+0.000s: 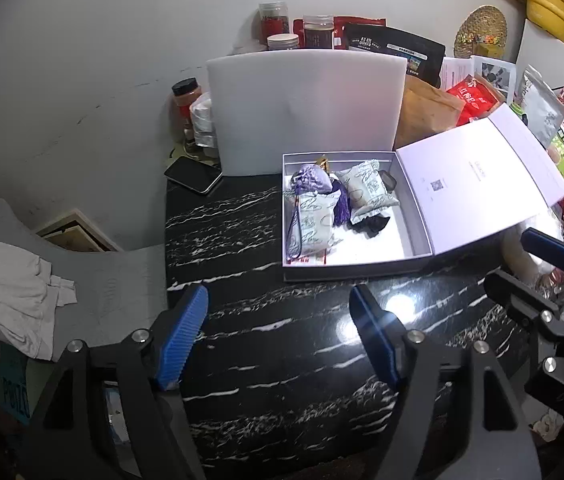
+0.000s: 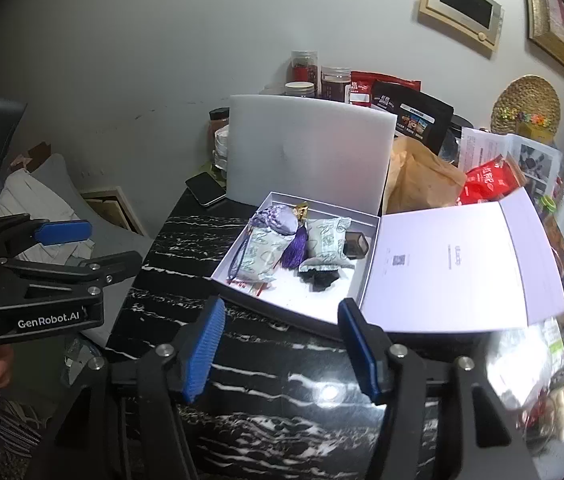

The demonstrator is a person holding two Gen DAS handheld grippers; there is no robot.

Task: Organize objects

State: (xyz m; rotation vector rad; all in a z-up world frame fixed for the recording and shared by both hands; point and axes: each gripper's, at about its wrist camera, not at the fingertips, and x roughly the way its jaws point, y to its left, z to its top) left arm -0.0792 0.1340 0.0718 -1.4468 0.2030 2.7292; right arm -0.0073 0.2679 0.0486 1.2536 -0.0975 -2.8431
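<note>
An open grey box (image 1: 345, 274) (image 2: 282, 312) sits on the black marble table (image 1: 266, 352) (image 2: 266, 376), its white lid (image 1: 477, 184) (image 2: 453, 268) folded out to the right. Inside lie a purple pouch (image 1: 311, 180) (image 2: 278, 220) with a tassel (image 1: 341, 204) (image 2: 295, 250), two pale wrapped packets (image 1: 315, 220) (image 1: 367, 190) (image 2: 264, 254) (image 2: 325, 240), a black crumpled item (image 1: 373, 226) (image 2: 321, 278) and a small dark case (image 1: 387, 180) (image 2: 355, 242). My left gripper (image 1: 278, 332) is open and empty, short of the box. My right gripper (image 2: 282, 344) is open and empty at the box's near edge.
A white foam board (image 1: 305, 108) (image 2: 309, 152) stands behind the box, with jars (image 1: 274, 20) and snack bags (image 1: 395, 50) behind it. A phone (image 1: 194, 174) (image 2: 206, 189) lies at the table's far left corner. Bags and clutter (image 1: 561, 128) crowd the right. A grey chair with cloth (image 1: 14, 280) stands left.
</note>
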